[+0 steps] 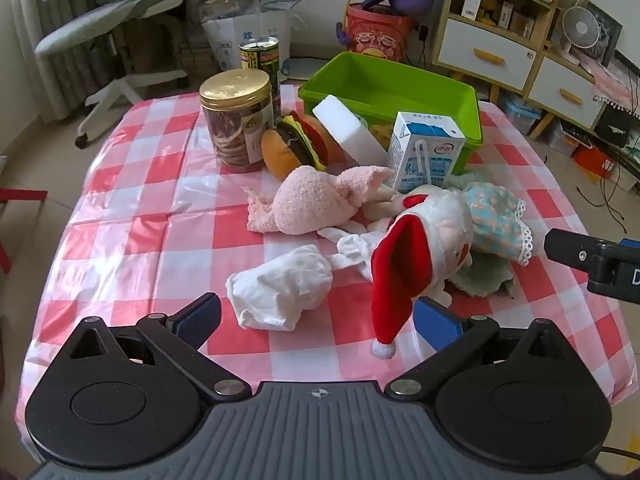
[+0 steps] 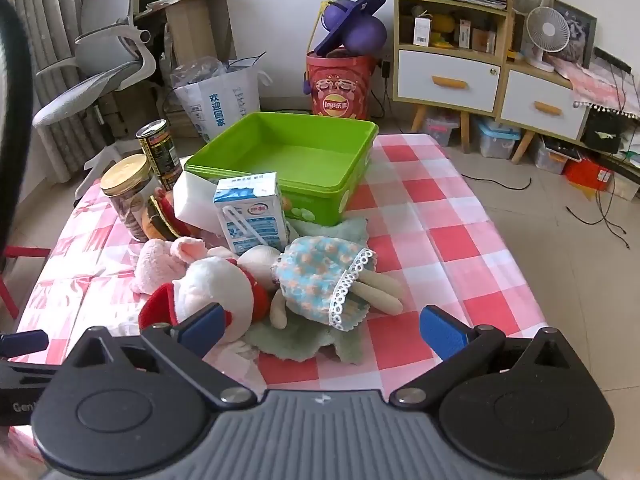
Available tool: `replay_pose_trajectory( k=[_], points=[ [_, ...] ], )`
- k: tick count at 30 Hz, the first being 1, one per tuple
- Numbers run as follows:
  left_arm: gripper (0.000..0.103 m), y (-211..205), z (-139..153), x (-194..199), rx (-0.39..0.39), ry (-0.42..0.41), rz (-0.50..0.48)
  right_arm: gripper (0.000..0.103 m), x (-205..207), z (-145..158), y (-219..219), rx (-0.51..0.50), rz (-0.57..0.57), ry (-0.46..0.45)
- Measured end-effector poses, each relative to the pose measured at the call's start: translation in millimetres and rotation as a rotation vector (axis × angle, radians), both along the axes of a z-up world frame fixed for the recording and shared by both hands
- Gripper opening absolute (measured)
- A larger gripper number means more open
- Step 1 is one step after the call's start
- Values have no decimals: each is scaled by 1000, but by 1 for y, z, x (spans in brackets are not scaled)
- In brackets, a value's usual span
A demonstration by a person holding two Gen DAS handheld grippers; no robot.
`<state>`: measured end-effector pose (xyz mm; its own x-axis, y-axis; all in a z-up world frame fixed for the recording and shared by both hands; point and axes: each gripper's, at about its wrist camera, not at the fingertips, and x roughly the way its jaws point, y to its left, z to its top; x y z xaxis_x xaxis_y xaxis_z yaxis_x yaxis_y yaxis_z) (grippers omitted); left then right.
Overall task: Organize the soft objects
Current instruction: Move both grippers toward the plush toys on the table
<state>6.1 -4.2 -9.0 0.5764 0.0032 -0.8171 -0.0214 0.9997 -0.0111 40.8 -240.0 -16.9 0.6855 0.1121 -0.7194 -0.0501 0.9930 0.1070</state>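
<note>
Red-and-white checked tablecloth (image 1: 132,216) is covering the table I am working over, with tiled floor around it. Nearest me, my left gripper (image 1: 316,318) is hovering with its jaws spread wide and gripping nothing; a crumpled white cloth (image 1: 280,284) is lying just ahead between the blue pads (image 1: 198,318), and the red hat tail of the white plush (image 1: 416,264) is hanging down beside the right pad. My right gripper (image 2: 322,330) is likewise standing wide open and empty, its pads straddling a pale green cloth (image 2: 296,340) that is lying under the toys. On that cloth the doll in the blue floral dress (image 2: 324,280) is lying on its side, touching the white plush (image 2: 216,284). Just behind them a fluffy pink plush (image 1: 312,200) is sprawling, touching a milk carton (image 1: 424,152) that is standing upright. Farther back a plush hamburger (image 1: 296,148) is leaning between a gold-lidded cookie jar (image 1: 236,120) and a white foam block (image 1: 348,128), which is tilting against the green bin (image 2: 288,160). I am seeing nothing on the visible part of the bin's floor. A dark can (image 1: 260,56) is standing behind the jar. Beyond the table, an office chair (image 2: 100,68) and a white-drawered shelf unit (image 2: 448,76) are standing.
</note>
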Motion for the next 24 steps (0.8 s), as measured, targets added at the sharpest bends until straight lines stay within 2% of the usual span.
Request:
replay_pose_trajectory(
  k=[5, 10, 17, 24],
  points=[
    [98, 4, -2, 1, 2, -4, 14, 83, 1, 0, -3, -10, -10, -8],
    [98, 12, -4, 4, 5, 1, 39, 83, 3, -2, -4, 42, -4, 1],
    [98, 29, -8, 8, 20, 5, 78, 84, 10, -7, -4, 56, -14, -2],
    [98, 43, -11, 10, 34, -15, 81, 84, 17, -14, 1, 139, 21, 26]
  ],
)
